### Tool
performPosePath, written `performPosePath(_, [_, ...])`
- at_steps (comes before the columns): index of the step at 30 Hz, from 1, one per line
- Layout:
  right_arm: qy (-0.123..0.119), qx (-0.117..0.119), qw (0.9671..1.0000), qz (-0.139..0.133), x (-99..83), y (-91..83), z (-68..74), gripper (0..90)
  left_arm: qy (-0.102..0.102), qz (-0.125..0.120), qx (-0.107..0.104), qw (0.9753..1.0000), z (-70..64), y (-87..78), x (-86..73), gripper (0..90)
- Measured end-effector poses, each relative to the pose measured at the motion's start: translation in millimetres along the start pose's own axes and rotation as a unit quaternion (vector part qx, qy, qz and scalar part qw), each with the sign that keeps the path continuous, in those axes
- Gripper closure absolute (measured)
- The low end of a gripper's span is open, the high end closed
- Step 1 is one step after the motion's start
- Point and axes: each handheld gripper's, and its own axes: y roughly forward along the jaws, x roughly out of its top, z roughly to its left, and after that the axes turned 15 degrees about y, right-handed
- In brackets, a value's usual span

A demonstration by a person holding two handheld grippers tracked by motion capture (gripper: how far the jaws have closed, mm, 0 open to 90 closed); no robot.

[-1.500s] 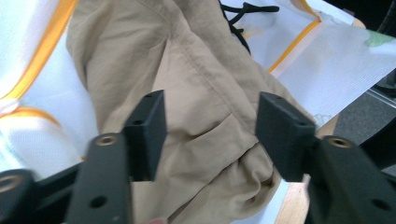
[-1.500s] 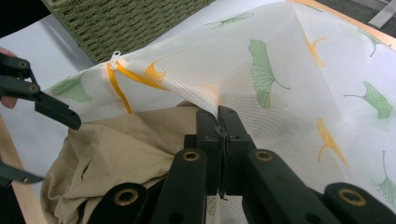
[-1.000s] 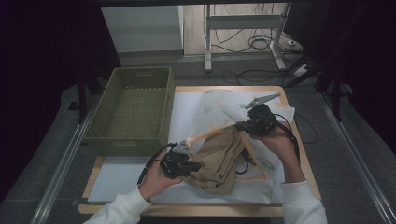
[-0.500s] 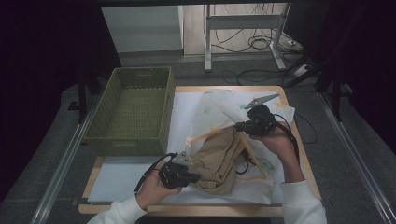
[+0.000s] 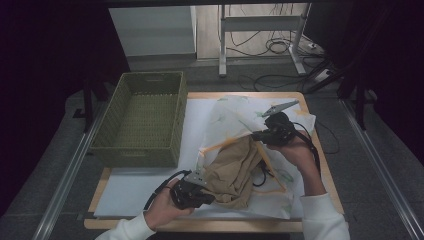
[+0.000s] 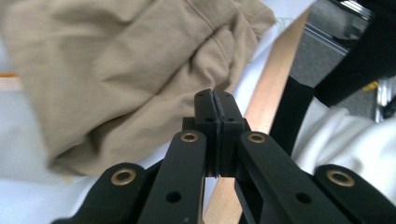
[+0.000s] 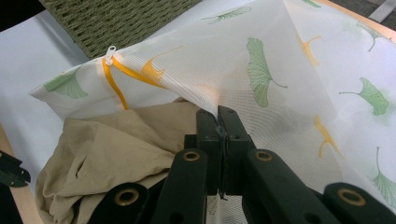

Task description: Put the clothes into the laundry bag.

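I am holding my right gripper (image 5: 256,135) at about two o'clock on the table (image 5: 320,150), its jaws pressed together on the upper edge of the white mesh laundry bag (image 5: 240,117), the one printed with green leaves and trimmed with an orange zipper. In the right gripper view the right gripper (image 7: 218,114) is pinching that mesh edge and lifting it, so the laundry bag (image 7: 261,60) is standing open like a tent, with its zipper pull (image 7: 110,52) showing at ten o'clock from my jaw tips. The tan garment (image 5: 235,167) is lying half inside the bag's mouth, bunched near the centre of the table toward six o'clock, and in the right gripper view the tan garment (image 7: 107,144) is spilling out under the raised mesh at eight o'clock. My left gripper (image 5: 210,199) is sitting near the table's front edge at about seven o'clock, just beside the garment's lower left corner. In the left gripper view the left gripper (image 6: 215,95) is showing its jaws shut flat against each other with no cloth between them, while the tan garment (image 6: 121,70) is lying just beyond the tips, from ten to twelve o'clock. The green woven basket (image 5: 145,117) is standing at ten o'clock, well apart from both grippers.
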Motion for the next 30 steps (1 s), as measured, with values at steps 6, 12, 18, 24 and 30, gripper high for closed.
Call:
performPosePath(6, [0.002, -0.002, 1.0000, 0.000, -0.9, -0.6, -0.1, 87.5, 0.004, 0.013, -0.021, 0.9997, 0.1, 19.5, 1.9, 89.8])
performPosePath(12, [0.002, -0.002, 1.0000, 0.001, -1.4, 0.4, -0.1, 87.5, 0.019, 0.031, -0.025, 0.9990, 3.9, 31.1, 6.7, 89.9])
performPosePath(18, [0.000, -0.001, 1.0000, 0.002, -1.5, 0.4, 0.3, 87.5, 0.016, 0.031, -0.020, 0.9992, 10.2, 39.1, 10.0, 89.9])
performPosePath(24, [0.001, 0.001, 1.0000, 0.001, -1.4, -0.3, -1.7, 87.5, 0.008, 0.028, -0.015, 0.9995, 15.6, 43.8, 13.3, 89.9])
performPosePath(30, [0.001, 0.002, 1.0000, 0.003, -1.4, 1.1, -0.9, 87.5, 0.008, 0.024, -0.007, 0.9996, 16.8, 46.2, 15.6, 89.8])
